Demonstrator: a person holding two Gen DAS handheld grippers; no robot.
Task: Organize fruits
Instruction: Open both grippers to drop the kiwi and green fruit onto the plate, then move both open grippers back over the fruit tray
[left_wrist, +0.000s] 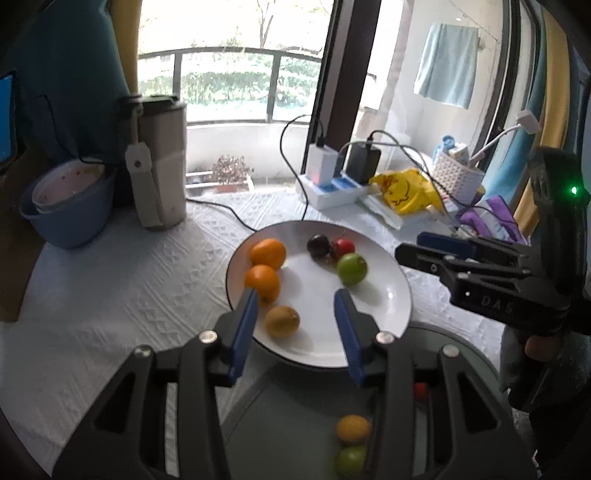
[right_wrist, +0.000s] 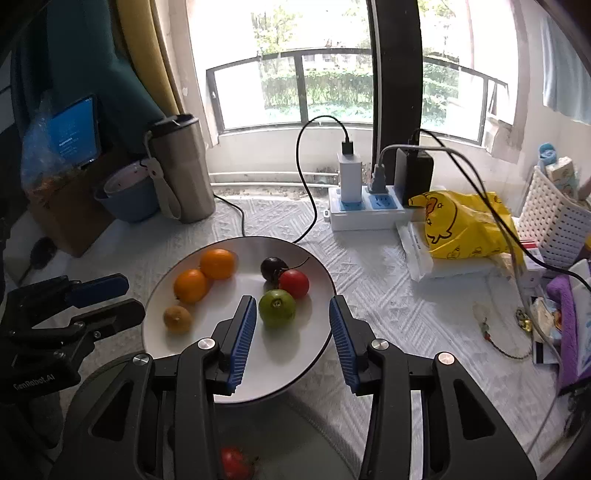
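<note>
Both your left gripper (left_wrist: 295, 325) and right gripper (right_wrist: 291, 328) hover released and empty over the white plate (left_wrist: 388, 321) – six fruits lie there, three remain on the grey tray (left_wrist: 295, 424) – so lower straight onto one fruit, clench gently.

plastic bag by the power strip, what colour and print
Yellow plastic bag with a cartoon duck print, clearest in the right wrist view.

White plate (right_wrist: 314, 332) with two orange fruits (right_wrist: 217, 263), one green (right_wrist: 277, 307), one red (right_wrist: 294, 283). Yellow bag (right_wrist: 461, 225) with duck print; white embossed cloth (right_wrist: 388, 295).
</note>
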